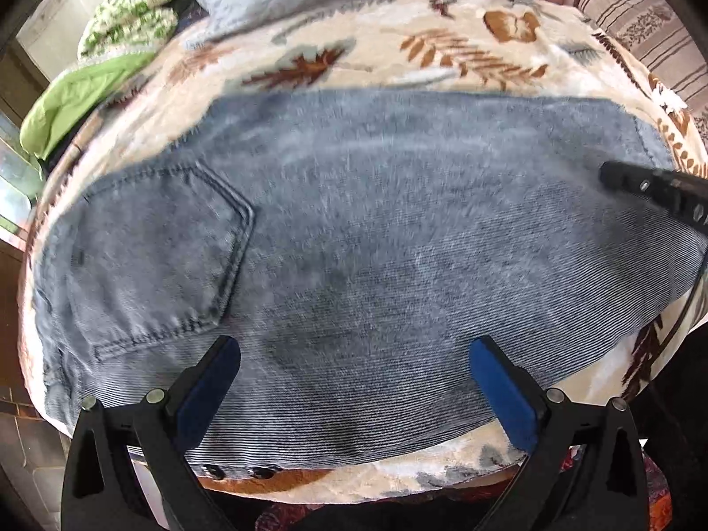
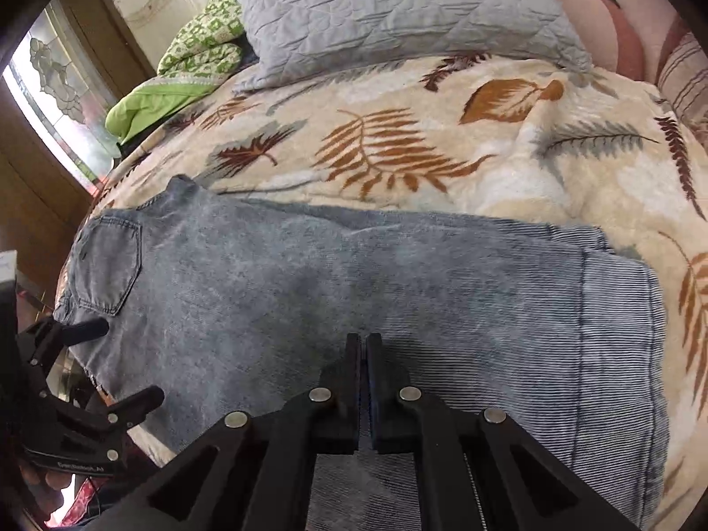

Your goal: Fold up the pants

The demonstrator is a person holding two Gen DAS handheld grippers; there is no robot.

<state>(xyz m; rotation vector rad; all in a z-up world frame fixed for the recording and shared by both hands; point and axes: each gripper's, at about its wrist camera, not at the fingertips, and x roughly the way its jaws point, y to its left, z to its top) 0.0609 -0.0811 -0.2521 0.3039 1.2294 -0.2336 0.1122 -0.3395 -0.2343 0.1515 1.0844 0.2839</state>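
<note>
Faded denim pants (image 1: 354, 230), fleecy blanket (image 2: 442, 101)

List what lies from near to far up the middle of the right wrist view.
Shut black right gripper → faded blue denim pants → cream leaf-print fleece blanket → grey quilted pillow.

Left gripper (image 1: 354, 354) spread, right gripper (image 2: 363, 340) closed

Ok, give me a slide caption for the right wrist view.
Shut right claw over grey jeans laid on a leaf-print blanket, open left claw near the back pocket.
</note>
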